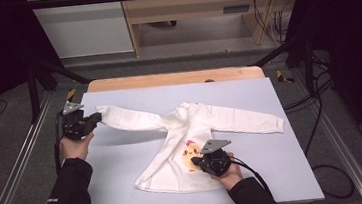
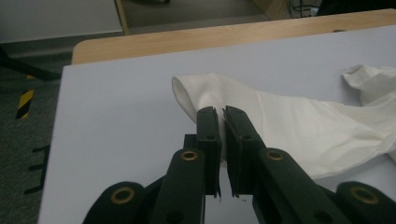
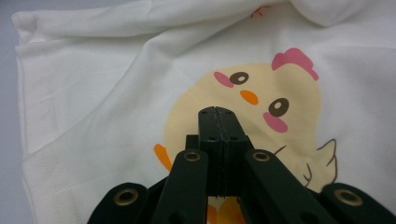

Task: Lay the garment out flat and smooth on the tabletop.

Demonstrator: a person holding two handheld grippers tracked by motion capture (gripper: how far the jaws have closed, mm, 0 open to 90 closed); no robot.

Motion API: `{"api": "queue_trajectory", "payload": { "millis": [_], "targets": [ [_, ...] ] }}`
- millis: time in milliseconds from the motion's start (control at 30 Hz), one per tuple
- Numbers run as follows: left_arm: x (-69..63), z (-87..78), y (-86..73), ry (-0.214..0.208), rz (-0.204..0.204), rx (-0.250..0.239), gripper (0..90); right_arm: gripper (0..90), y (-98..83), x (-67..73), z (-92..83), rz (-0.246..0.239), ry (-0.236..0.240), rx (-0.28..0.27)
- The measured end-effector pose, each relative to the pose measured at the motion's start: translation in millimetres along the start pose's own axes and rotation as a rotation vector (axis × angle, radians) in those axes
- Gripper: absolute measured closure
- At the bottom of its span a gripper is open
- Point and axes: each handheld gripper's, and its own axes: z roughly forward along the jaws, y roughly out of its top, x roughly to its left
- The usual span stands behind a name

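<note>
White cotton sleeve [image 2: 261, 112] sits clamped in my left gripper [image 2: 221, 112] to spread it, while my closed, empty right gripper [image 3: 218, 111] pins the shirt [image 3: 116, 84] to the counter [image 1: 124, 162].

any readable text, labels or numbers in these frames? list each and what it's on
No readable text.
Shirt: a chick print, a picture with no letters.
Red mark near the collar: too small and cut off to read.
Sleeve patch on the person's left arm: too blurred to read.
Striped yellow-black tape on the floor: no words.

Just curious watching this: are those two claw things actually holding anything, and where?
The left gripper pinches the white shirt near its sleeve cuff. The right gripper is shut over the chick print, holding nothing visible.
</note>
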Motion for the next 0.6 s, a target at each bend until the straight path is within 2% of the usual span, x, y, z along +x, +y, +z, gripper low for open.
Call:
{"api": "queue_trajectory", "payload": {
  "millis": [167, 367, 467, 600],
  "targets": [
    [26.4, -12.0, -13.3, 0.076, -0.024, 0.013, 84.6, 90.0, 0.0, 0.1, -0.1, -0.001, -0.001, 0.000],
    [53.6, -21.3, -28.5, 0.123, -0.068, 0.018, 84.5, 90.0, 0.0, 0.1, 0.0, -0.001, 0.000, 0.000],
    [65.8, -20.7, -35.8, 0.149, -0.088, 0.041, 84.4, 90.0, -0.1, 0.0, 0.0, 0.000, 0.000, -0.001],
    [76.2, -18.0, -44.1, 0.163, -0.105, 0.056, 84.4, 90.0, -0.1, -0.1, 0.0, 0.001, 0.001, -0.002]
  ]
}}
